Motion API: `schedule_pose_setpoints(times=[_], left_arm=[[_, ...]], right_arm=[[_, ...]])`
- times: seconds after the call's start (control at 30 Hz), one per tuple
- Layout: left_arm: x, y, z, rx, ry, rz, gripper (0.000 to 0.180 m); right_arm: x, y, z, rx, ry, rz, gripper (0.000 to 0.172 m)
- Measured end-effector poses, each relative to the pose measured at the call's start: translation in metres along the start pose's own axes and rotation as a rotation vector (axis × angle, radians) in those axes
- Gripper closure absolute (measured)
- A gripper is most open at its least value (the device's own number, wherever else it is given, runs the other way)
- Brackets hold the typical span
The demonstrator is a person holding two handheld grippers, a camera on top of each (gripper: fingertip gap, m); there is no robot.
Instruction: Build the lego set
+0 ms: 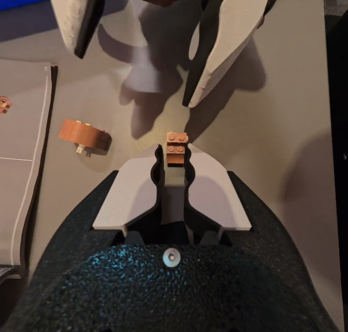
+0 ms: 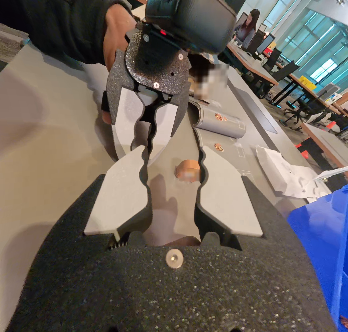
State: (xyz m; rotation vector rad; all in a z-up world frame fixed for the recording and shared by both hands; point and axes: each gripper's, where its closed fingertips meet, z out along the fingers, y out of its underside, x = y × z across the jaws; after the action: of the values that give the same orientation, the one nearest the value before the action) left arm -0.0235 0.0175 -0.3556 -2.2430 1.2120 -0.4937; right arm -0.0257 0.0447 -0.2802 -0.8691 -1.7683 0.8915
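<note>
Hovering over the grey counter (image 1: 244, 153), the left claw (image 1: 174, 149) is flanking a small brown brick stack (image 1: 176, 149), contact unclear; the right claw (image 2: 172, 153) is gaping, half-hiding a round brown piece (image 2: 186, 167).

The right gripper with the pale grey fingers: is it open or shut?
Open. The right gripper has its fingers set wide apart, with bare grey table between them; the round brown brick piece lies beyond, ungripped.

A grey table (image 1: 244, 153) carries a round brown block (image 1: 84, 137), the landmark. Left of the block lies an open booklet (image 1: 22, 153); right of it sits a small brown brick piece (image 1: 177, 149). Beyond the block in the right wrist view lie crumpled white bags (image 2: 286, 174) and a blue sheet (image 2: 320, 238)
</note>
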Motion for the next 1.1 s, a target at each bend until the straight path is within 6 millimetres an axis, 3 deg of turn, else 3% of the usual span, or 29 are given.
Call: schedule_pose_setpoints(times=[0.2, 0.5, 0.67, 0.97, 1.1], left_arm=[[0.0, -0.002, -0.003, 0.036, 0.001, -0.011, 0.157], [0.001, -0.002, -0.005, 0.043, -0.022, 0.029, 0.161], [0.0, -0.007, -0.005, 0.074, -0.037, 0.044, 0.164], [0.005, -0.01, 0.0, 0.117, 0.007, 0.06, 0.163], [0.007, -0.018, -0.017, 0.21, 0.071, 0.044, 0.157]], right_arm=[[0.004, 0.005, 0.001, -0.018, 0.006, 0.038, 0.125], [-0.031, 0.019, 0.011, -0.144, -0.149, 0.008, 0.132], [-0.04, 0.024, 0.015, -0.187, -0.183, 0.03, 0.135], [-0.041, 0.029, 0.013, -0.202, -0.214, 0.047, 0.135], [-0.036, 0.027, 0.01, -0.178, -0.203, 0.076, 0.133]])
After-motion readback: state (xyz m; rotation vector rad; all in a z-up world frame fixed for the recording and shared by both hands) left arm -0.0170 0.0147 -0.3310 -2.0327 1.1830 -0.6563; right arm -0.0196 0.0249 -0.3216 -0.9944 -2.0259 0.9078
